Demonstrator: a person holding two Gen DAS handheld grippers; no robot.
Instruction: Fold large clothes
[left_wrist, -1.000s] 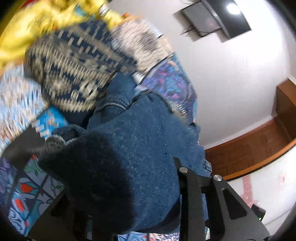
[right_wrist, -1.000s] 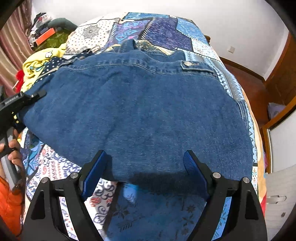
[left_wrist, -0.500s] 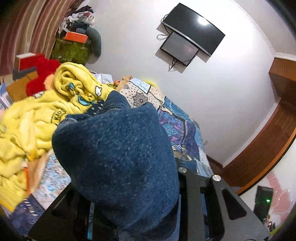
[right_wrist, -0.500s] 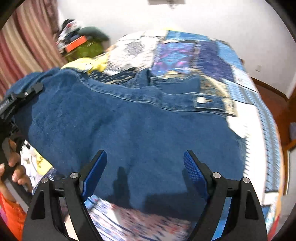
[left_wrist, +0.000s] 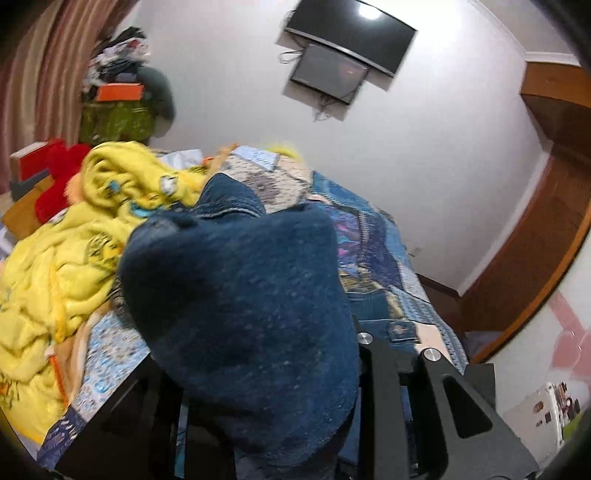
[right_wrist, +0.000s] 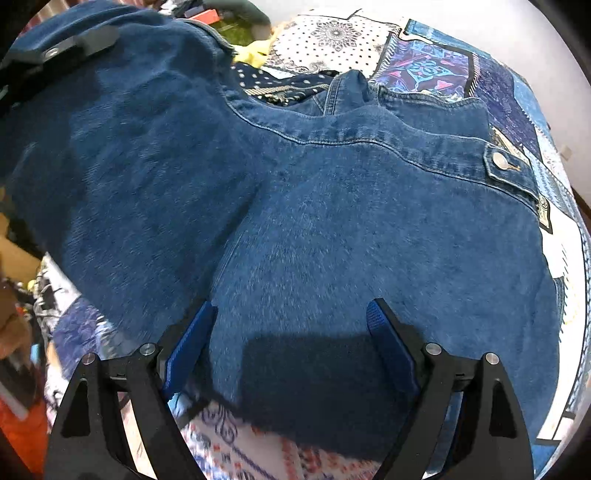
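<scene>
The left tongs (left_wrist: 266, 398), clenched on the denim garment (right_wrist: 332, 221), have apparently lifted its side off the bed (right_wrist: 436, 55) for folding; the right tongs (right_wrist: 291, 347) hover released.

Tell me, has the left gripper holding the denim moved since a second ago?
Yes. The left gripper, shut on the denim jacket, has risen: the wall TV now shows where bedding filled its view.
</scene>
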